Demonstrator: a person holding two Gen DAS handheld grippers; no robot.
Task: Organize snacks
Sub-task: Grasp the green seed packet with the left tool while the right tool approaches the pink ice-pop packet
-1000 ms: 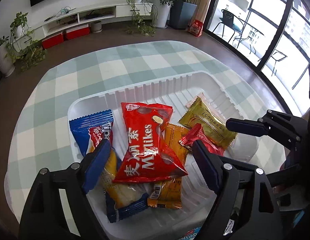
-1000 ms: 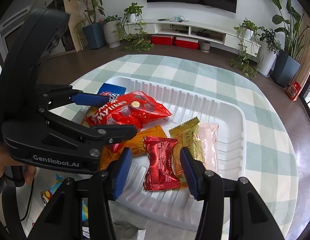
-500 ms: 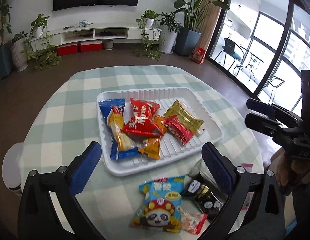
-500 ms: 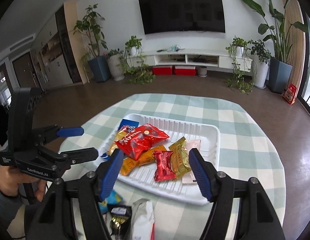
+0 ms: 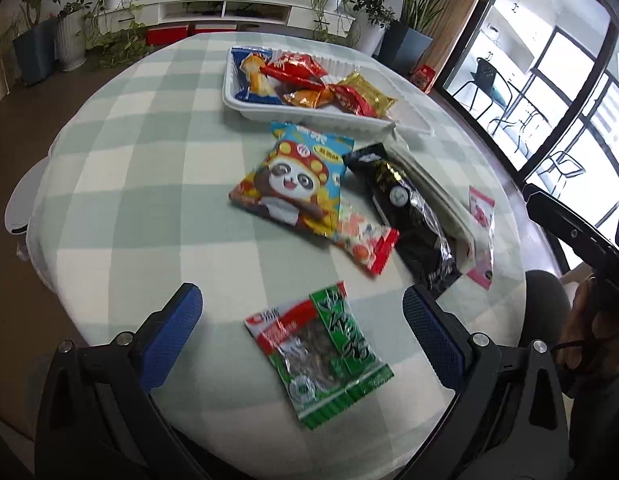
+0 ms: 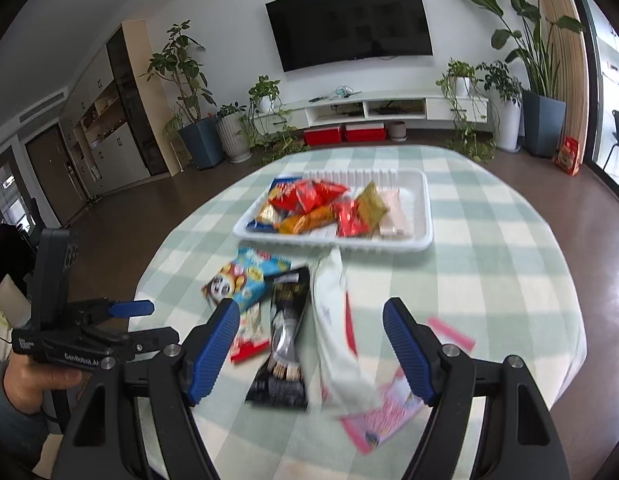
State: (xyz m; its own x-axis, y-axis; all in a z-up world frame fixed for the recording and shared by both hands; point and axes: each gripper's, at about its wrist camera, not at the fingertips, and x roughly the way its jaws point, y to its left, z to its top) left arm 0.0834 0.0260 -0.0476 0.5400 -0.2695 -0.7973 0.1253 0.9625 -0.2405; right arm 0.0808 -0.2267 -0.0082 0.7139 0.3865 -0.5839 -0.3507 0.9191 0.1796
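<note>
A white tray (image 5: 269,114) (image 6: 333,246) at the far side of the round table holds several wrapped snacks, a red bag (image 5: 295,70) among them. Loose packets lie nearer: a panda packet (image 5: 293,180), a black packet (image 5: 405,208) (image 6: 285,340), a white packet (image 6: 337,340), a pink packet (image 6: 385,412) and a small red-and-white one (image 5: 361,236). My left gripper (image 5: 301,332) hangs open and wide over a green-and-red packet (image 5: 321,356), touching nothing. My right gripper (image 6: 311,344) is open above the black and white packets, its pads clear of them.
A green-and-white checked cloth (image 5: 149,200) covers the table, whose near edge runs just under both grippers. A white stool (image 5: 17,208) stands off the table's left side. A person's hand (image 6: 29,380) holds the left gripper. Plants and a low TV shelf line the far wall.
Both grippers have drawn back from over the tray toward the table's near edge, and their jaws have spread wider. The loose packets have come into view beneath them.
</note>
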